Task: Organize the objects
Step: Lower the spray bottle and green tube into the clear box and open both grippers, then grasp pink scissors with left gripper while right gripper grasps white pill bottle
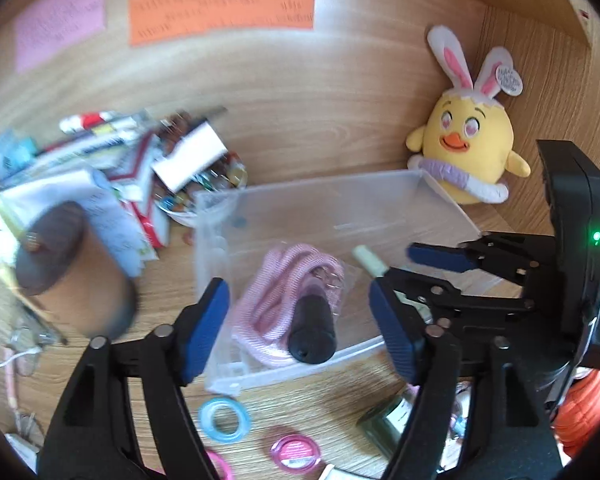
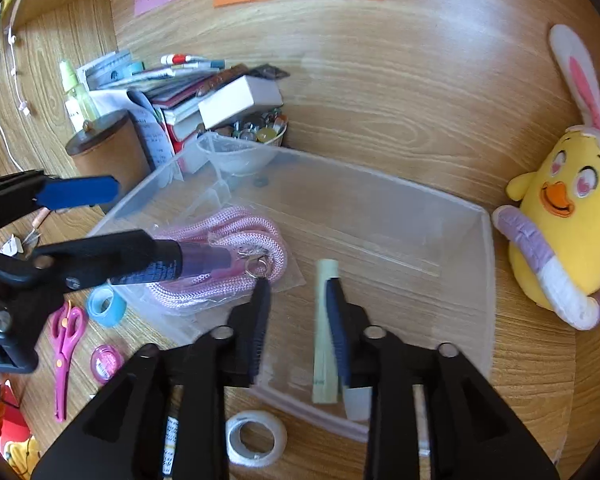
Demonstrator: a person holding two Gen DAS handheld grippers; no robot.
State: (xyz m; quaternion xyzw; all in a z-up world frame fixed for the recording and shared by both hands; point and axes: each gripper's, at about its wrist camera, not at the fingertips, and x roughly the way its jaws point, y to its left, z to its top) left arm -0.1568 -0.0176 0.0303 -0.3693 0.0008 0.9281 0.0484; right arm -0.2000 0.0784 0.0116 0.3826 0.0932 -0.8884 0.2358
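While both grippers hang over the clear bin (image 2: 488,264), progress reads so:
Left gripper (image 1: 300,320): jaws wide, empty, above the bagged pink rope (image 1: 276,280) and black cylinder (image 1: 314,334) lying in the bin.
Right gripper (image 2: 300,320): jaws partly apart; pale stick (image 2: 325,320) lies in the bin beside one pad, seemingly released.
Left outside: tape rolls (image 2: 256,438), scissors (image 2: 66,344), pink tin (image 2: 106,362).
Far: plush chick (image 2: 568,224) untouched.

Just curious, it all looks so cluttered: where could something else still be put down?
Inside the clear bin, the floor between the pink rope and the far wall is bare. So is the desk between bin and plush chick. The book pile corner is crowded.
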